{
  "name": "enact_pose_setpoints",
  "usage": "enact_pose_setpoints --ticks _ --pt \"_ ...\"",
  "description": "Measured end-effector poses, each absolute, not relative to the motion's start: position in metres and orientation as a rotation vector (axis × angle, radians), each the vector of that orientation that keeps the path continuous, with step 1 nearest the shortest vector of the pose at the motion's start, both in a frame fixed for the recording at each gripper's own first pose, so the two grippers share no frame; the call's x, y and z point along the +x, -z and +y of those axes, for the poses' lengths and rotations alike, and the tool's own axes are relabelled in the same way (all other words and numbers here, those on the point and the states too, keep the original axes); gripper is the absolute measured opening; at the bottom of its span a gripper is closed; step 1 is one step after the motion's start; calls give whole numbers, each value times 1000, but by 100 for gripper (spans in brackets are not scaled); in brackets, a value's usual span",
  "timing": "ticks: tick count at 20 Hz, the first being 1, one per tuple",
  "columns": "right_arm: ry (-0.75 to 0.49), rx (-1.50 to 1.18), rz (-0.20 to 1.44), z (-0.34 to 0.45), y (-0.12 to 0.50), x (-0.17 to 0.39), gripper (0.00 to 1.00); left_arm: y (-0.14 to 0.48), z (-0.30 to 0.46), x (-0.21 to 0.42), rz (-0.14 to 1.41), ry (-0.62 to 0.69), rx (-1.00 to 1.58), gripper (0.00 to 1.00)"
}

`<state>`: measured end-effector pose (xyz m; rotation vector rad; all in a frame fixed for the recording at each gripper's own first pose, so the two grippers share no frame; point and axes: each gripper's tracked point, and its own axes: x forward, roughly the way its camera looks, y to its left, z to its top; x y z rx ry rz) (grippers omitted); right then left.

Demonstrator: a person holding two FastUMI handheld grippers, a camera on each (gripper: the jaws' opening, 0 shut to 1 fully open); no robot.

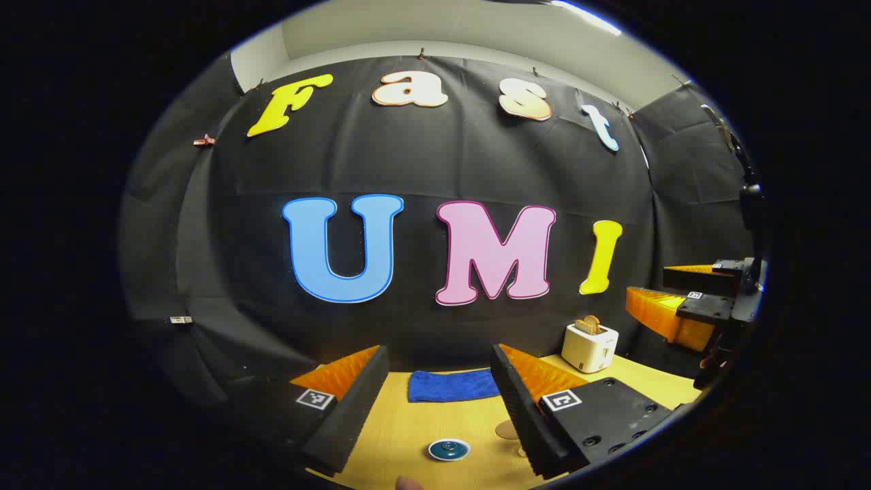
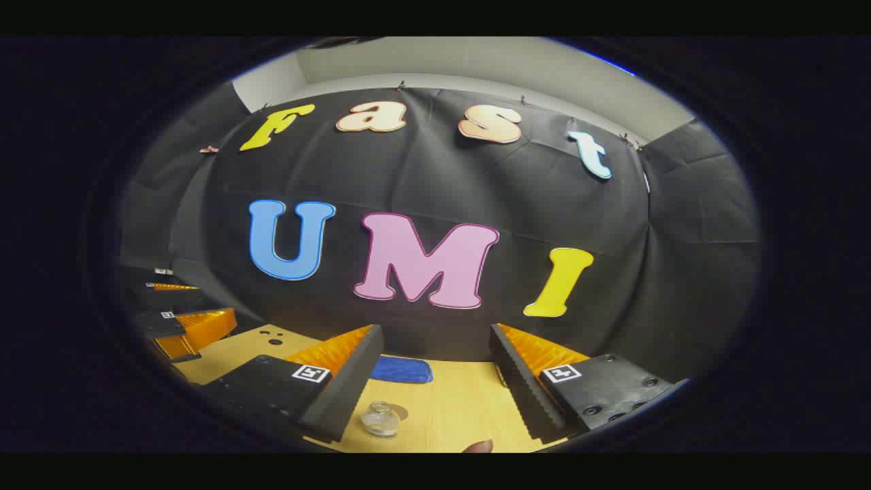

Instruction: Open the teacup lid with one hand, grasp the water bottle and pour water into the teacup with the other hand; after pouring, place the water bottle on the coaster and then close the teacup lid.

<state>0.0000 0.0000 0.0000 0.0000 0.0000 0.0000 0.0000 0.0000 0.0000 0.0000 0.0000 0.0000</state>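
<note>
My left gripper (image 1: 437, 348) is open above the yellow table (image 1: 401, 429), nothing between its fingers. Below and ahead of it lies a round dark teal teacup lid (image 1: 449, 449) with a pale rim; the cup under it is hidden. A tan round coaster (image 1: 507, 430) peeks out beside the right finger. In the right gripper view, my right gripper (image 2: 435, 328) is also open and holds nothing. A small clear glass water bottle (image 2: 380, 418) stands on the table near its left finger. The right gripper (image 1: 687, 303) also hangs at the left gripper view's right edge.
A folded blue cloth (image 1: 452, 386) (image 2: 401, 369) lies at the table's back by the black wall. A white toaster (image 1: 590, 346) with toast in it stands at the back right. The left gripper (image 2: 180, 323) shows at the far left of the right gripper view.
</note>
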Motion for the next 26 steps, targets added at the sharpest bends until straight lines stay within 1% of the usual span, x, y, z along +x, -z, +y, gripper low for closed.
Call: enact_pose_setpoints --ticks 18,23,26 --pt "-5 1 -11 3 1 2 97 4 -6 4 6 11 13 95" --pt "-37 -7 -7 13 6 0 97 11 -13 4 7 30 9 95" --pt "-71 -17 9 24 21 2 96 30 -18 10 30 41 13 95"
